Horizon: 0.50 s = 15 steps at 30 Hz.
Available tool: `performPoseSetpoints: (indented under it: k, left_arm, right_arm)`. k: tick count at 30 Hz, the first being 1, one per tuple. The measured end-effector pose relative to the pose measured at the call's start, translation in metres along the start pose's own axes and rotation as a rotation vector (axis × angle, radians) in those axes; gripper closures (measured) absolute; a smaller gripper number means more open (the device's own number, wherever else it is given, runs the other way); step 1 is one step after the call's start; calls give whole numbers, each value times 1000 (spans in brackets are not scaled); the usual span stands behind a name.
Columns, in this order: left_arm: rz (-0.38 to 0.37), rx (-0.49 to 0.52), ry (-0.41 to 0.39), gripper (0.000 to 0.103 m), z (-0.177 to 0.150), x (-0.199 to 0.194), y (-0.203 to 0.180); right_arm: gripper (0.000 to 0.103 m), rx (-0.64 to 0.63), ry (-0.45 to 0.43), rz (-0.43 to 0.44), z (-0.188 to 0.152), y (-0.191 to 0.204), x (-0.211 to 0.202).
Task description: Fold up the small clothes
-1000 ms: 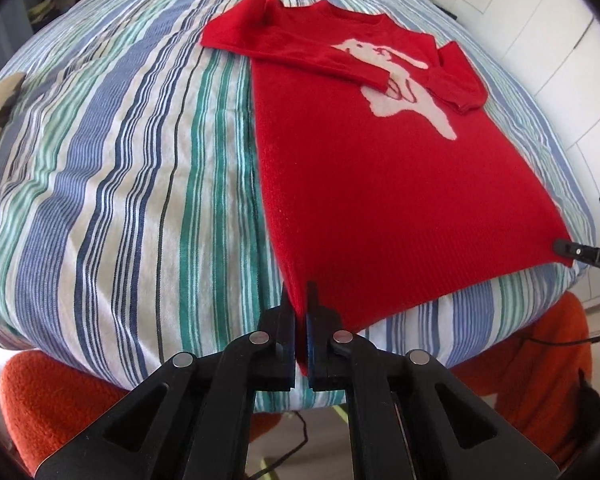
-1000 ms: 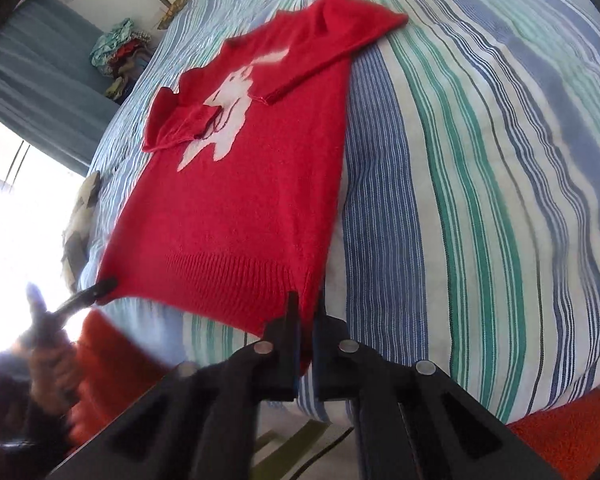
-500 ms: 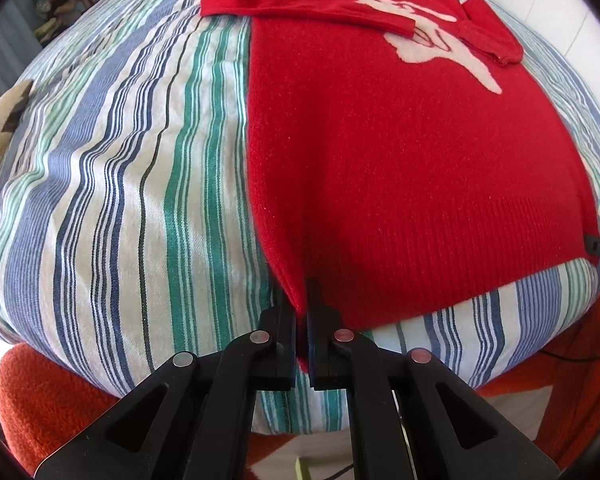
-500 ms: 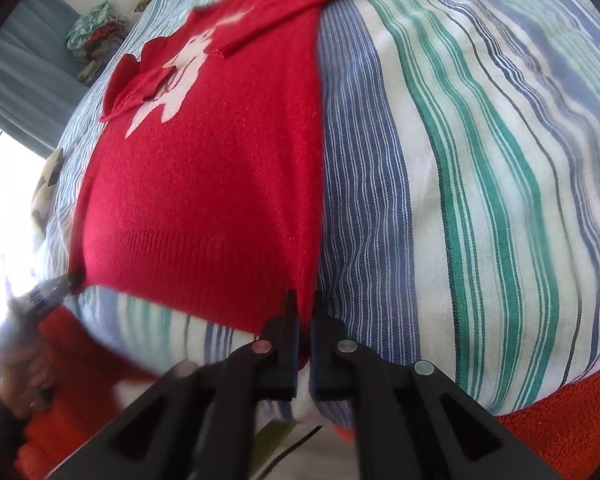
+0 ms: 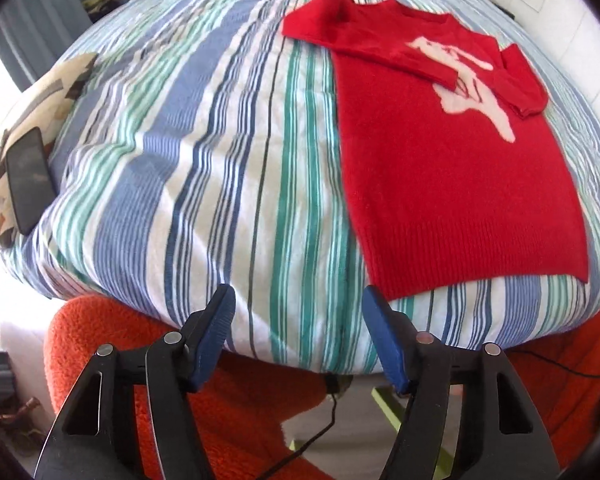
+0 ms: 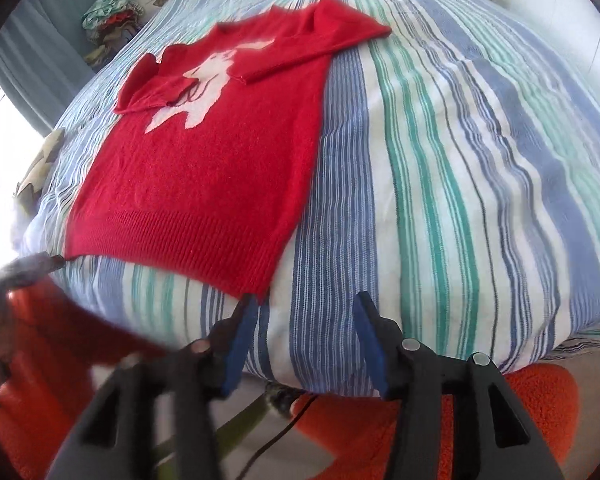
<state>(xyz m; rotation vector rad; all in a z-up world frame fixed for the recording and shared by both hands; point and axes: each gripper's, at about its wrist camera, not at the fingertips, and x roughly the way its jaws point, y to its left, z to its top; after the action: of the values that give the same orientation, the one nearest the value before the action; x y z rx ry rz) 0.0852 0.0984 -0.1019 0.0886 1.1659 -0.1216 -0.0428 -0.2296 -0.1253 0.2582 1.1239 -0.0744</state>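
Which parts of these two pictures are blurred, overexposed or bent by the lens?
Right wrist view: the lower left corner is smeared and washed out to white, and the left finger of the right tool is blurred, while the red sweater stays fairly sharp. Left wrist view: mostly sharp, the left tool included; the left edge is overexposed. In both, the fisheye bulges the striped bedcover.

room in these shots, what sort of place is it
Most likely a bedroom at home. A red sweater lies flat on a bed under a striped duvet, a phone rests on a pillow at its edge, and clothes are piled beside a curtain.
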Motion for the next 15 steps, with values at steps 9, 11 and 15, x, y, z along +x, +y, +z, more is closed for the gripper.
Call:
performPoseSetpoints:
  k: [9, 11, 15]
  left_arm:
    - [-143, 128, -52, 22, 27, 50, -77]
    - [-126, 162, -35, 22, 11, 65, -74]
    - [-117, 132, -88, 13, -2, 38, -58]
  right_arm:
    - [53, -117, -63, 175, 38, 40, 29]
    - [53, -114, 68, 141, 28, 35, 69]
    - [56, -167, 90, 116, 36, 33, 44]
